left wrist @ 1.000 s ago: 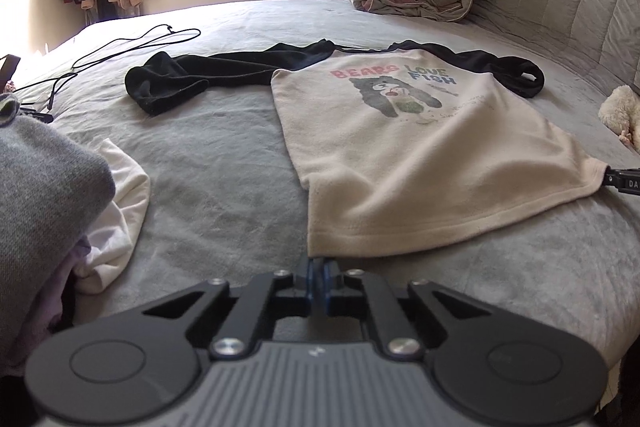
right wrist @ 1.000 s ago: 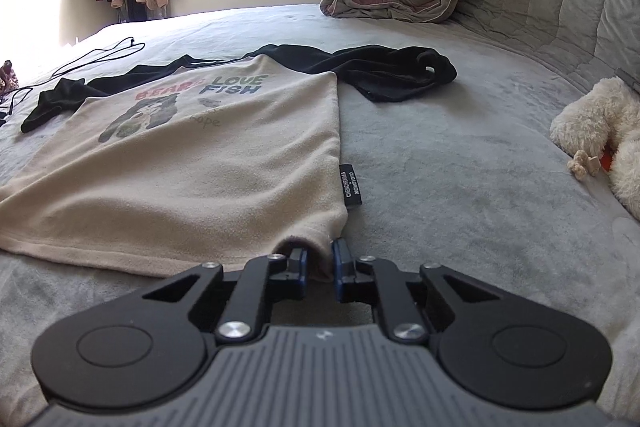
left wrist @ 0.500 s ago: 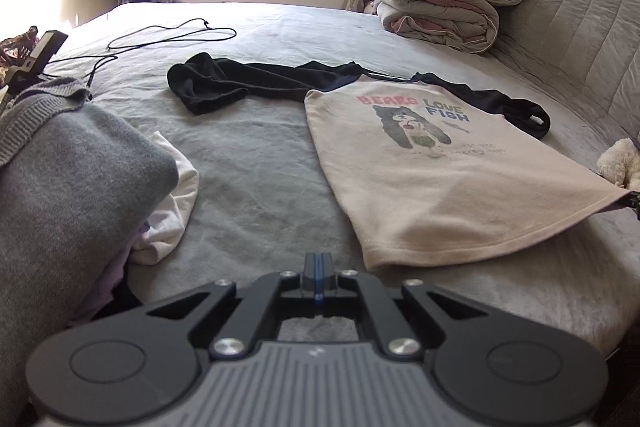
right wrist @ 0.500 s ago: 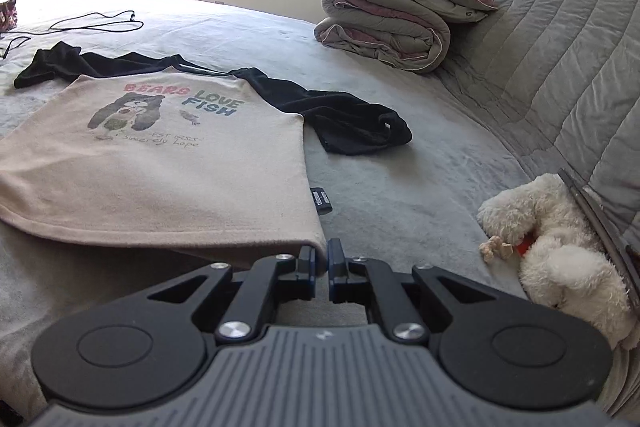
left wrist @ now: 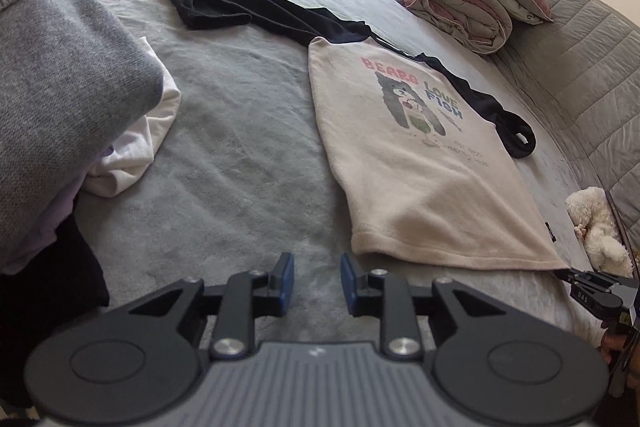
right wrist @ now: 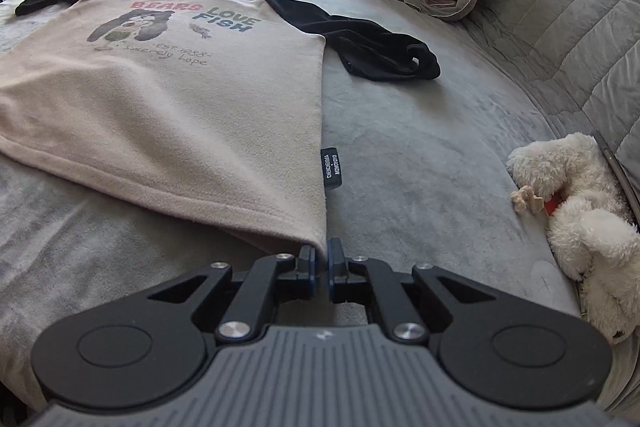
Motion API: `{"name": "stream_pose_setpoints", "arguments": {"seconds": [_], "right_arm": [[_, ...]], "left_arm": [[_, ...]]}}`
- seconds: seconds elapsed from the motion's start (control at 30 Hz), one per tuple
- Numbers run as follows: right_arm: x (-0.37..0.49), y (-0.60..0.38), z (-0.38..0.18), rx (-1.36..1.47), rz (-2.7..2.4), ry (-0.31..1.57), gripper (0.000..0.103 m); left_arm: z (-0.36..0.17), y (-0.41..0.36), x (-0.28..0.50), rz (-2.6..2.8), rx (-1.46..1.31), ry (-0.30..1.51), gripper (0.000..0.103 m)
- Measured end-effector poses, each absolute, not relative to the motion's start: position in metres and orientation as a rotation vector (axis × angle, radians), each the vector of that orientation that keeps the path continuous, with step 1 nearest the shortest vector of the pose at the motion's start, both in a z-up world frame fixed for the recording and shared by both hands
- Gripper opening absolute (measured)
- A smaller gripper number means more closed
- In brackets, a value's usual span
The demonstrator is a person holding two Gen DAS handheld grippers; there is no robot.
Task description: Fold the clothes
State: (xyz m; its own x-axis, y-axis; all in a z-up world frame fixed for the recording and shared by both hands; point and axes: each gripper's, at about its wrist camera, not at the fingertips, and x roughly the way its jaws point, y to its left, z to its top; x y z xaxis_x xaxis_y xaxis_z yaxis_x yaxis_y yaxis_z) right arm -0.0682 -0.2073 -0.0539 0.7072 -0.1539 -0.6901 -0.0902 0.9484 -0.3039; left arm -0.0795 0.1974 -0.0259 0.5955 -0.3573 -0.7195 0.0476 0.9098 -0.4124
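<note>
The shirt [right wrist: 168, 87] is spread flat on the bed [right wrist: 420, 155]. Its hem corner is pinched by the right gripper [right wrist: 320, 263]. Nothing is held between the opening jaws of the left gripper [left wrist: 316, 281].

Cream raglan shirt [left wrist: 420, 163] spread face-up on the grey bed [left wrist: 240, 155].

I see its cream body lying mostly flat, print up: a bear graphic with "BEARS LOVE FISH" and smaller script below. Both black sleeves [right wrist: 360, 39] stretch out sideways from the shoulders, each ending in a rumpled cuff. The hem faces me; its right corner [right wrist: 316, 241] is drawn to a point and lifted slightly off the bed, while the left hem corner [left wrist: 360, 247] lies loose on the cover. A small black label [right wrist: 331, 167] sticks out of the right side seam near the hem.
</note>
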Motion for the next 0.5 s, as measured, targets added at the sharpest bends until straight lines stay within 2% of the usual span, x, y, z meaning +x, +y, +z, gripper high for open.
{"name": "stream_pose_setpoints", "arguments": {"seconds": [0.33, 0.37, 0.4, 0.5], "right_arm": [[-0.063, -0.213, -0.050, -0.287, -0.007, 0.810, 0.006], [-0.062, -0.213, -0.049, -0.281, -0.006, 0.812, 0.006], [-0.062, -0.213, -0.048, -0.276, -0.006, 0.813, 0.006], [-0.062, -0.212, -0.039, -0.273, -0.011, 0.797, 0.006]], "left_arm": [[-0.035, 0.172, -0.037, -0.290, -0.398, 0.965, 0.023], [-0.036, 0.171, -0.036, -0.299, -0.394, 0.966, 0.021], [-0.037, 0.171, -0.035, -0.312, -0.393, 0.968, 0.003], [-0.033, 0.174, -0.041, -0.334, -0.417, 0.960, 0.001]]}}
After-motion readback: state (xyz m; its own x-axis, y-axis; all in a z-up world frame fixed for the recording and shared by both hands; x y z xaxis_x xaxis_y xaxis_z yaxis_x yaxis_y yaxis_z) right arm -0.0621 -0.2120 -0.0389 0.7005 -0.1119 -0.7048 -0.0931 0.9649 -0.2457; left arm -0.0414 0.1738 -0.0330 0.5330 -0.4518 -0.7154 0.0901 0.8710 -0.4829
